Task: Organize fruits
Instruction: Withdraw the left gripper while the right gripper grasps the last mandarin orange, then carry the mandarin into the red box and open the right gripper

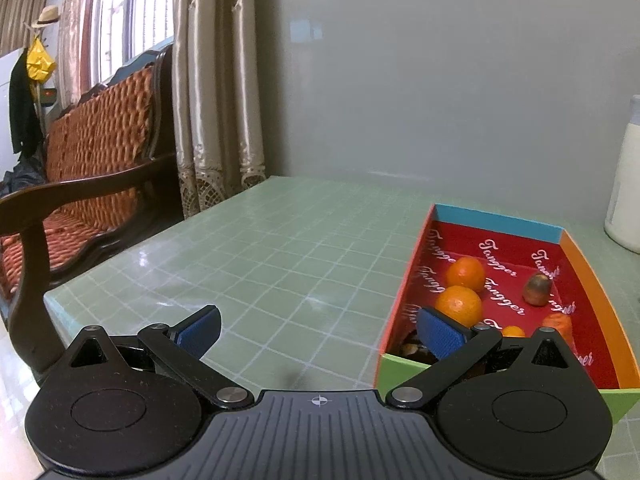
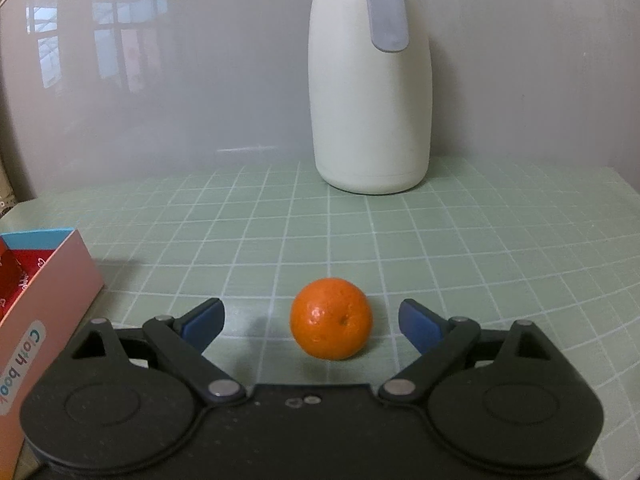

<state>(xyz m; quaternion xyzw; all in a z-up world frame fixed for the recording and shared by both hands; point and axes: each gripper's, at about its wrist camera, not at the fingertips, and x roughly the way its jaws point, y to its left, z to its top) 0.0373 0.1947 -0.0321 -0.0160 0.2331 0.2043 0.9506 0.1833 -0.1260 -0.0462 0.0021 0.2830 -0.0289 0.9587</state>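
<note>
Reaching for: a loose orange point(image 2: 331, 319) on the green grid mat point(image 2: 460, 248), well out to the right of the box point(image 2: 52, 280).
Right gripper: right gripper point(image 2: 311, 326) has its jaws spread wide with nothing pressed between the blue pads; the orange sits in the gap, a little right of centre and at about the depth of the fingertips, touching neither pad.
Key relation: the fruit lies straight ahead of the right gripper and slightly below its line, so the coming move looks like a short push forward and down before closing; a small nudge to the right would centre it.
Nearer hand: the right one, by far; the orange does not show in the left wrist view at all.
Orange's axis: near round, so no long axis to speak of; a small dimple faces the camera, up and to the near side.
Left gripper: left gripper point(image 1: 318, 330) is also wide apart and empty, held low over bare mat at the box's near left corner, its right pad in front of the box wall.
Box contents: two oranges point(image 1: 460, 304), a brownish fruit point(image 1: 538, 289) and smaller orange pieces on the red lining.
Far side: a cream flask point(image 2: 370, 92) stands beyond the loose orange, well apart.
Risk: a round fruit could roll if one pad touches first.
</note>
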